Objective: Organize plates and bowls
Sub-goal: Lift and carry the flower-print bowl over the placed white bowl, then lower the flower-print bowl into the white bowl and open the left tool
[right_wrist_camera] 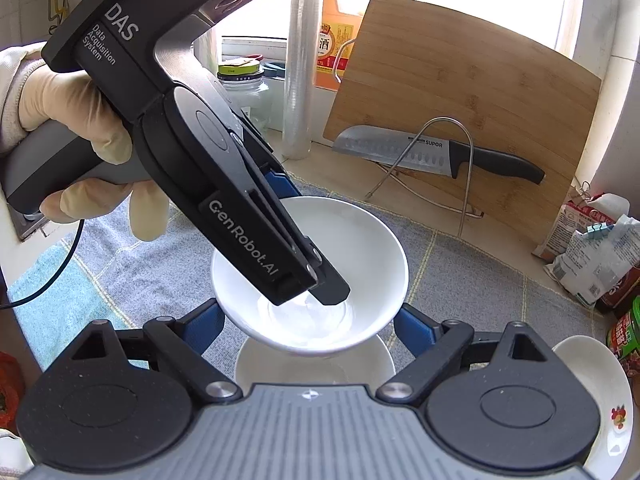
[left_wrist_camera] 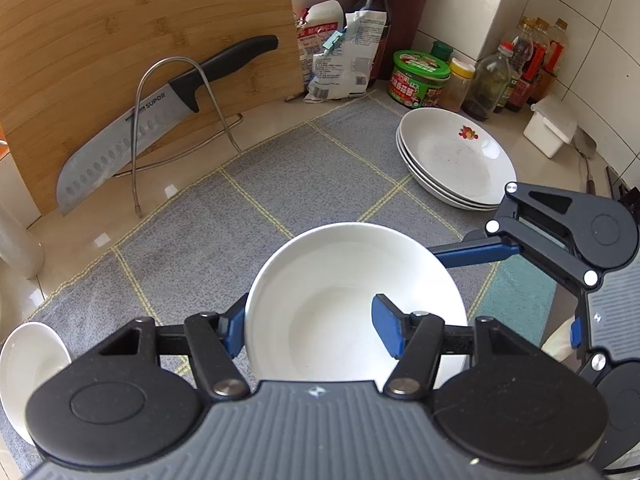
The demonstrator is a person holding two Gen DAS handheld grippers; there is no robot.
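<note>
A plain white bowl (left_wrist_camera: pixel 352 300) hangs above the grey checked mat (left_wrist_camera: pixel 248 208). My left gripper (left_wrist_camera: pixel 308 328) is shut on its near wall, one blue finger outside and the other inside. In the right wrist view the left gripper (right_wrist_camera: pixel 320 280) reaches down into the same bowl (right_wrist_camera: pixel 360 248). My right gripper (right_wrist_camera: pixel 306 324) closes on that bowl from both sides, its blue fingers (right_wrist_camera: pixel 202 326) against the outer wall. The right gripper (left_wrist_camera: pixel 480 250) touches the bowl's right edge. A second white bowl (right_wrist_camera: pixel 316 364) sits right under the held one. A stack of white plates (left_wrist_camera: pixel 456 160) lies at the right.
A knife (left_wrist_camera: pixel 132 128) rests in a wire rack (left_wrist_camera: pixel 176 80) against a bamboo board (left_wrist_camera: pixel 120 40) at the back. Bags, jars and bottles (left_wrist_camera: pixel 420 80) crowd the back corner beside a white box (left_wrist_camera: pixel 550 128). Another white bowl (left_wrist_camera: pixel 32 376) sits at the near left. A gloved hand (right_wrist_camera: pixel 80 96) holds the left gripper.
</note>
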